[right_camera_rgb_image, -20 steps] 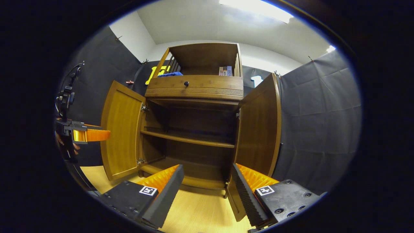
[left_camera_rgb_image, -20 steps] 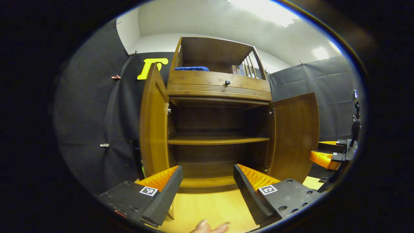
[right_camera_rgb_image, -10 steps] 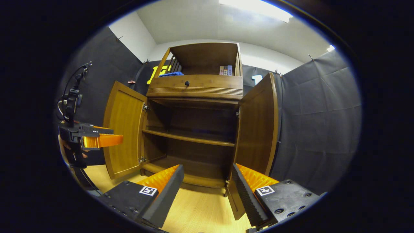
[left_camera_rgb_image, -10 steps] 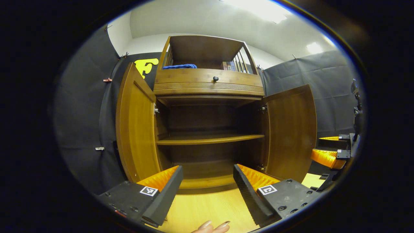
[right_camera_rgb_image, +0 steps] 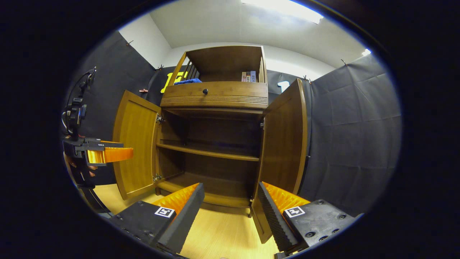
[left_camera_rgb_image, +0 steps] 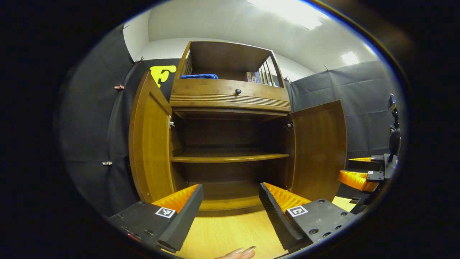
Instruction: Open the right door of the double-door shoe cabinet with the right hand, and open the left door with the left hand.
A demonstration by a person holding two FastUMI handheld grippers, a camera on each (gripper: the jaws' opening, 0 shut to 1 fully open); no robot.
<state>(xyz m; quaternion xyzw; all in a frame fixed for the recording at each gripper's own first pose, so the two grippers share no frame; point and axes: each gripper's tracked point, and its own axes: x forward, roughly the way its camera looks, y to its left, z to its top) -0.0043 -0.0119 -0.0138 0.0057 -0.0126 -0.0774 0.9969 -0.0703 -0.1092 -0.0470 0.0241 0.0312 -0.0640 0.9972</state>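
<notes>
A: In the left gripper view, where is the shoe cabinet?

B: Straight ahead on the wooden floor. Its left door and right door both stand swung wide, showing an inner shelf with nothing on it. The left gripper hangs in front with its fingers spread apart, grasping nothing and touching neither door.

A: Anything else there?

B: A drawer with a dark knob above the doors, a blue cloth on the top shelf, and the right gripper off by the right door. Fingertips peek in at the bottom edge.

A: And the right gripper view?

B: The cabinet again, both doors open, the right door just beyond the right gripper, whose fingers are released and hold nothing. The left gripper sits near the left door; whether it touches the door I can't tell from here.
</notes>
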